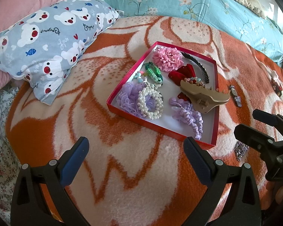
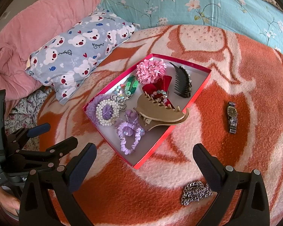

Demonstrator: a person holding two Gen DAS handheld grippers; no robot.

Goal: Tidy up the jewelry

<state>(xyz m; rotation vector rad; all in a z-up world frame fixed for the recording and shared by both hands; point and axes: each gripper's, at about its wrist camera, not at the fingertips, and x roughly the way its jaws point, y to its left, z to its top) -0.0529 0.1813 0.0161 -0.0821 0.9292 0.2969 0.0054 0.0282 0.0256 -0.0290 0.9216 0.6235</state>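
A: Which step is the person on?

B: Collecting the strays, by the look of it. The right gripper [image 2: 143, 164] hangs with jaws spread and empty, and the silver chain [image 2: 196, 193] lies just beside its right finger, on the blanket.

A: And the left?

B: The left gripper [image 1: 135, 152] is spread too, holding nothing. Just ahead of its jaws sits the red box [image 1: 161, 127], already filled with scrunchies, a pearl bracelet [image 1: 151, 101] and a tan claw clip [image 1: 203, 97].

A: What does the next move need?

B: Probably a low pinch into the bunched chain. Farther ahead and right of the right jaws lies the wristwatch [image 2: 232, 116]; one more dark piece beyond is too blurred to name.

A: The setting?

B: A fleecy orange-and-cream blanket [image 2: 122, 188], then a bear-print pillow [image 2: 79, 52] and a teal floral quilt [image 2: 198, 3].
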